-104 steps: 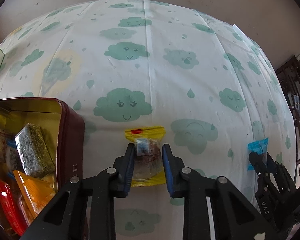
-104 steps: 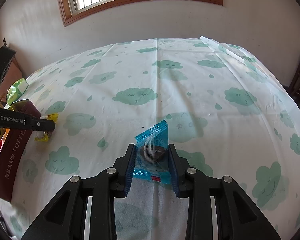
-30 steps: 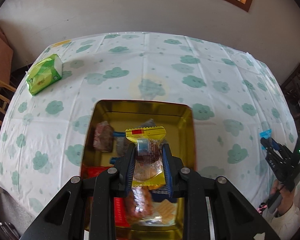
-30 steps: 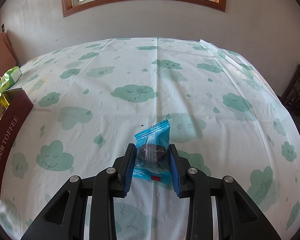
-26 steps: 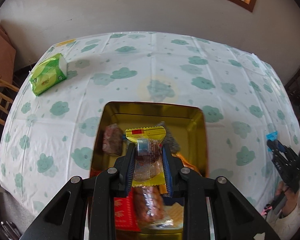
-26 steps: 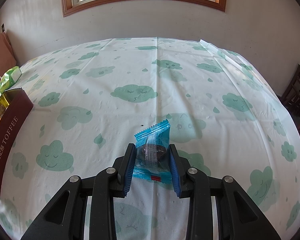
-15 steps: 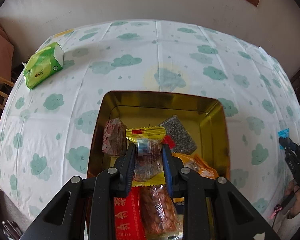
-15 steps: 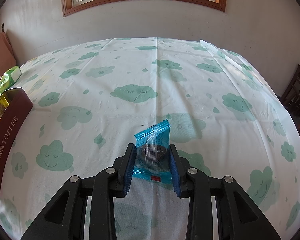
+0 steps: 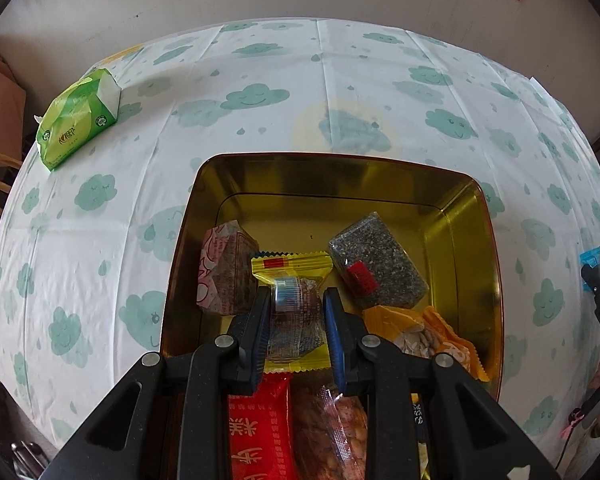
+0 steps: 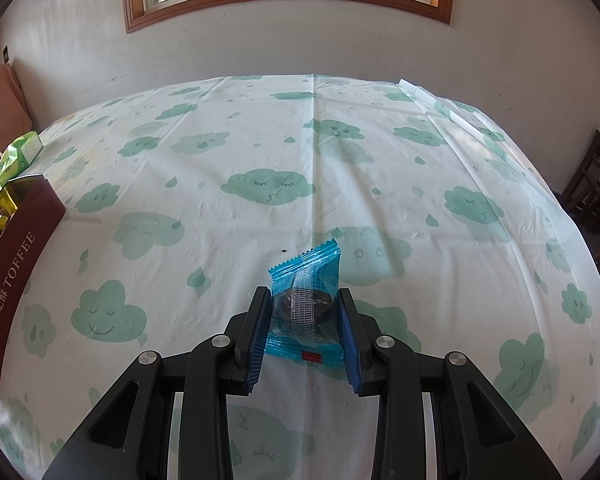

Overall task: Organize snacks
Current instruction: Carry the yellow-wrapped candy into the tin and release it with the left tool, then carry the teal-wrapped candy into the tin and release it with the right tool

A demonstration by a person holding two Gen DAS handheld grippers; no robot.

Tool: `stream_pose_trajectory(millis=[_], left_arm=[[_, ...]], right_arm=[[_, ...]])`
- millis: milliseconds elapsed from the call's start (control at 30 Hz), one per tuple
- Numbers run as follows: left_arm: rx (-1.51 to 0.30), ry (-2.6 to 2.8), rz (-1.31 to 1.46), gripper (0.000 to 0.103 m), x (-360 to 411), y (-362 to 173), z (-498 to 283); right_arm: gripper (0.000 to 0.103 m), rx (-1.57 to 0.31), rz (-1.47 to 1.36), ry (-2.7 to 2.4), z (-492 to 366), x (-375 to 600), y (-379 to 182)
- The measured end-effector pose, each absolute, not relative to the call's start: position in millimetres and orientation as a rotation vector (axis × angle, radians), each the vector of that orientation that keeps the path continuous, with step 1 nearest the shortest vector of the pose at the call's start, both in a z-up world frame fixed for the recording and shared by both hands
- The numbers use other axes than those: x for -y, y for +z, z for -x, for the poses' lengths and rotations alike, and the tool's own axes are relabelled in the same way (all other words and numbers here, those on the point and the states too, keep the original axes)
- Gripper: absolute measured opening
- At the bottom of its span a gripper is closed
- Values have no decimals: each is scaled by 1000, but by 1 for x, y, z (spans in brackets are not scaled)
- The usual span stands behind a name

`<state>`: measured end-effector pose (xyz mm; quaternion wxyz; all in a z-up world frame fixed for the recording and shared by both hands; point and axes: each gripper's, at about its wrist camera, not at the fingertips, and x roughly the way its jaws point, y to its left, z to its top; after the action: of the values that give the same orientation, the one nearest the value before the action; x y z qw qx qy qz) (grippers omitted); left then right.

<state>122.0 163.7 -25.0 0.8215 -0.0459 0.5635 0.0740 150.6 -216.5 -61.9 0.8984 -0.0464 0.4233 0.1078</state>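
Observation:
My left gripper (image 9: 295, 312) is shut on a yellow-wrapped snack (image 9: 294, 308) and holds it above the open gold-lined tin (image 9: 340, 176). The tin holds several snacks: a pink-wrapped block (image 9: 224, 270), a dark seed bar (image 9: 378, 266), an orange pack (image 9: 424, 334), a red pack (image 9: 258, 432) and a nut pack (image 9: 332, 428). My right gripper (image 10: 304, 314) is shut on a blue-wrapped snack (image 10: 306, 300) just above the tablecloth. The tin's maroon side (image 10: 14, 264) shows at the far left of the right wrist view. The right gripper also shows in the left wrist view (image 9: 598, 284).
A green tissue pack (image 9: 76, 118) lies at the table's far left, also seen in the right wrist view (image 10: 18, 154). The cloud-print tablecloth (image 10: 300, 160) covers the table. A wall and window stand behind; dark furniture (image 10: 596, 184) is at the right.
My left gripper has carried the yellow snack from the tablecloth to over the tin and has come lower and closer to the contents. The right gripper has stayed still with the blue snack.

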Motion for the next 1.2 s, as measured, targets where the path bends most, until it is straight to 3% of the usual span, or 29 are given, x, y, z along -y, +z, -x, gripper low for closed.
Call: stream_pose_trajectory(millis=[333, 500, 1200], left_arm=[[-1194, 157, 87, 26, -162, -26, -122], [-1178, 171, 78, 39, -161, -22, -120], [-1062, 191, -4, 55, -140, 14, -97]], right_arm=[[34, -876, 96, 223, -151, 216, -62], [34, -876, 96, 223, -151, 217, -62], [35, -876, 98, 221, -151, 216, -62]])
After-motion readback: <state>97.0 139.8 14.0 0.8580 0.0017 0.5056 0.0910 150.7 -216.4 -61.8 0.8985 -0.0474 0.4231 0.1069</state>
